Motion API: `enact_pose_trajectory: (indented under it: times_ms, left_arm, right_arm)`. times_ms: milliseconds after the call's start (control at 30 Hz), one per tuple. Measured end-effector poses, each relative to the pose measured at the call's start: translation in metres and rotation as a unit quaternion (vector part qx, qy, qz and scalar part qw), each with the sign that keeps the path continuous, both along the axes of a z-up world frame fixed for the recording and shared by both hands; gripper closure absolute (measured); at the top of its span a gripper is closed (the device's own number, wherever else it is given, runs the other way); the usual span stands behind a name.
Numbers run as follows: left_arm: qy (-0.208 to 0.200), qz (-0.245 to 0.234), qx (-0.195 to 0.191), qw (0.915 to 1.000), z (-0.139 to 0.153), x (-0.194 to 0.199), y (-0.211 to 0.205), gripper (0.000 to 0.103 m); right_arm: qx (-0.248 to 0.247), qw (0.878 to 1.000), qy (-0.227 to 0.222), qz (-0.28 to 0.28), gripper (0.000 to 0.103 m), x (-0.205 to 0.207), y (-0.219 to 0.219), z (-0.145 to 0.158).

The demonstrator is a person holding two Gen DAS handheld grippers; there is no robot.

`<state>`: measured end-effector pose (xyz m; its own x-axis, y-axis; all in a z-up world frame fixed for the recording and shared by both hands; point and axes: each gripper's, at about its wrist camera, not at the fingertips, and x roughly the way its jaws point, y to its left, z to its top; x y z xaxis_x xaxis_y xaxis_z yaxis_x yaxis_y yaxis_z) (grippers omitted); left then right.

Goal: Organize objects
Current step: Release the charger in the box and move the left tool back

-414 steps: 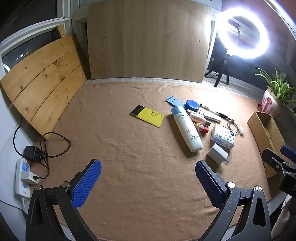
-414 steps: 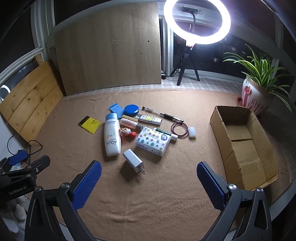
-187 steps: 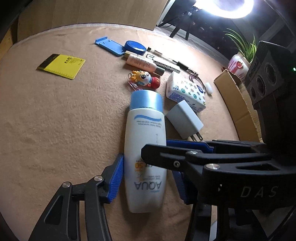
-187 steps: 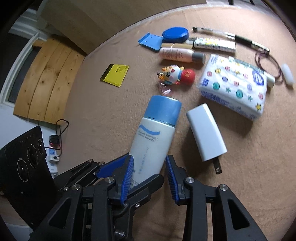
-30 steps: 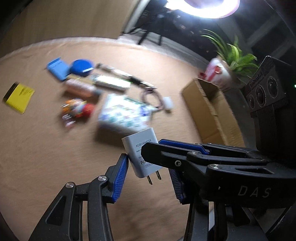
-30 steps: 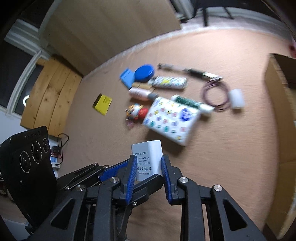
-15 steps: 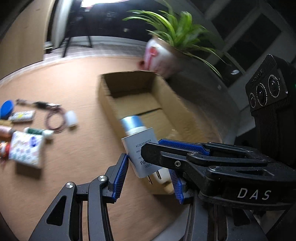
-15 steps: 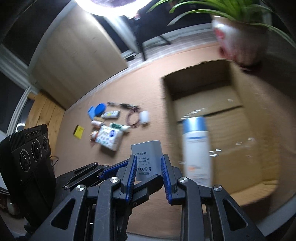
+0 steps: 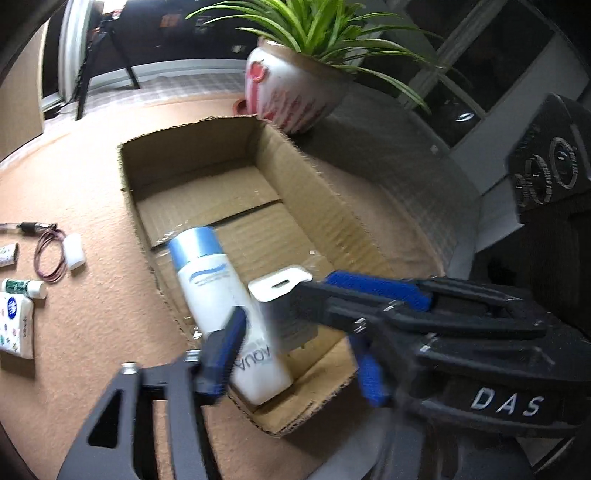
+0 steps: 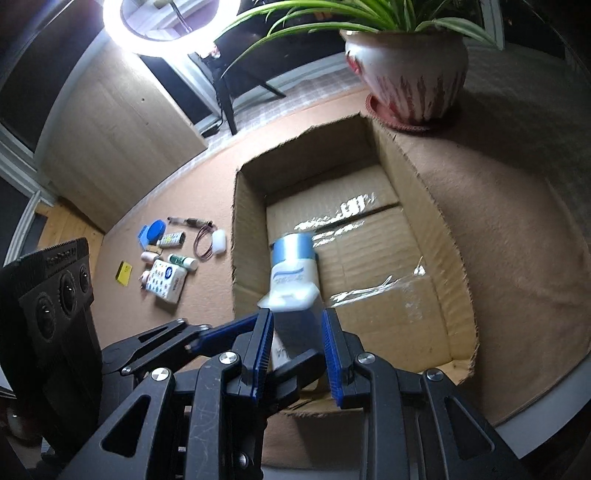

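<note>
Above cardboard box (image 10: pixel 458 295): white charger (image 10: pixel 291 299) between both opening grippers, left gripper (image 9: pixel 295 347), right gripper (image 10: pixel 295 354); contact unclear.

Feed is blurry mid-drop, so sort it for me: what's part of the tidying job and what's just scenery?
Job:
- white charger, dropping between both opening tongs
- sunscreen bottle, in box
- cardboard box
- tissue pack, cable loop, blue tin, waiting

Scenery:
- potted plant
- ring light
- wooden board

A potted spider plant (image 10: pixel 406 62) stands near a glowing ring light (image 10: pixel 159 33) on its tripod (image 9: pixel 107 62)
</note>
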<state>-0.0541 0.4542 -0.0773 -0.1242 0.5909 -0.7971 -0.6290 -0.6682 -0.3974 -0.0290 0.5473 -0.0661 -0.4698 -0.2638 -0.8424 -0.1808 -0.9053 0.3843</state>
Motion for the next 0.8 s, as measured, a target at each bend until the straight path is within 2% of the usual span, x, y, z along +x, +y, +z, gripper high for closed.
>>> enact_pose_trajectory:
  times_ms: [67,100,233,367,533,800]
  left_arm:
    - [0.004,0.009,-0.004,0.9999,0.0,-0.003,-0.005,0.032]
    - [0.007,0.013,-0.005,0.9999,0.001,-0.004,-0.009,0.032]
    - [0.012,0.035,-0.008,0.9993,0.006,-0.008,-0.035,0.032]
    - [0.007,0.069,-0.009,0.9976,0.01,-0.013,-0.078,0.032]
    - [0.002,0.108,-0.015,0.994,0.011,-0.019,-0.146,0.032]
    - [0.002,0.164,-0.031,0.986,0.008,-0.03,-0.27,0.032]
  right_arm:
    - [0.02,1.0,-0.002,-0.005,0.05,-0.001,0.0,0.0]
    - [0.024,1.0,0.001,-0.005,0.047,-0.002,0.0,0.001]
    - [0.031,0.999,0.009,-0.005,0.047,-0.004,-0.003,0.005]
    - [0.035,0.999,0.021,0.017,0.047,-0.012,-0.021,0.01]
    - [0.051,0.996,0.044,0.06,0.047,-0.025,-0.07,0.014]
    - [0.003,0.989,0.024,0.145,0.047,-0.07,-0.165,0.007]
